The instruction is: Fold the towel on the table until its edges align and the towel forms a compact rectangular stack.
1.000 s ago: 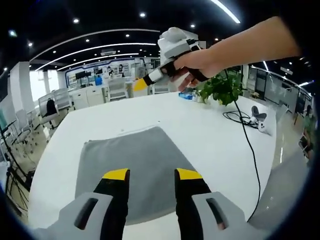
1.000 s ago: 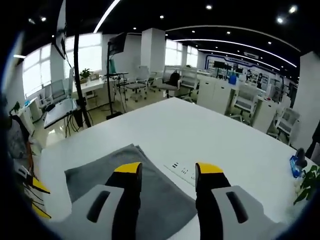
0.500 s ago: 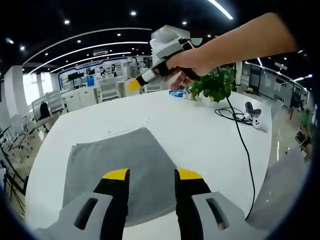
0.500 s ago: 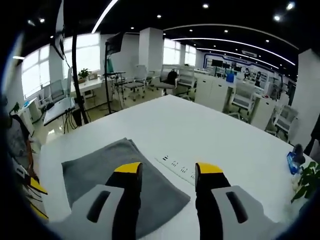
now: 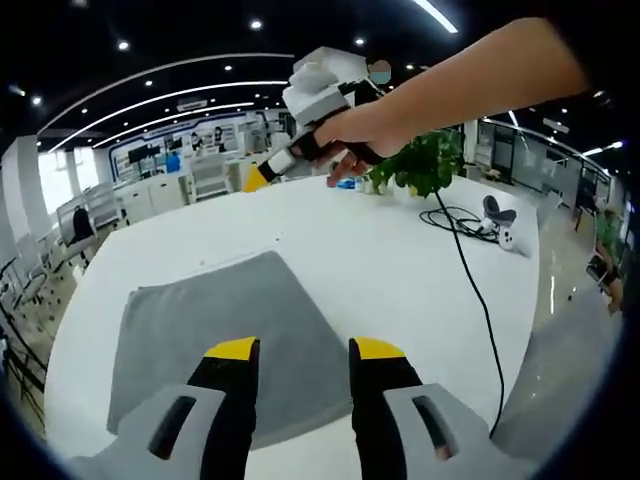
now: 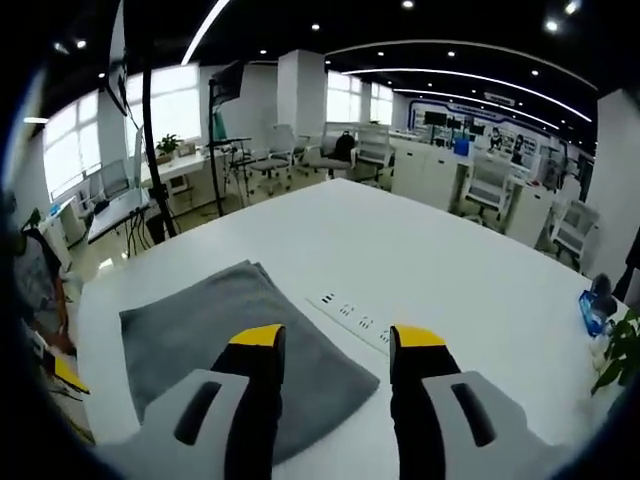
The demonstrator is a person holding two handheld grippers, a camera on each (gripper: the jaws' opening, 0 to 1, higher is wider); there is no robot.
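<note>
Grey towel (image 5: 225, 335) lies flat on white table (image 5: 400, 270), near its edge, roughly rectangular. Left gripper (image 5: 296, 350) hangs above towel's near part, jaws apart, gripping nothing. Right gripper (image 6: 335, 340) also spread and empty, over towel's (image 6: 235, 335) right edge. In the left gripper view, a hand (image 5: 350, 135) holds the right gripper raised above the table's far side. Power strip (image 6: 355, 322) just beside towel. Plant (image 5: 420, 165) and black cable (image 5: 470, 270) on table.
</note>
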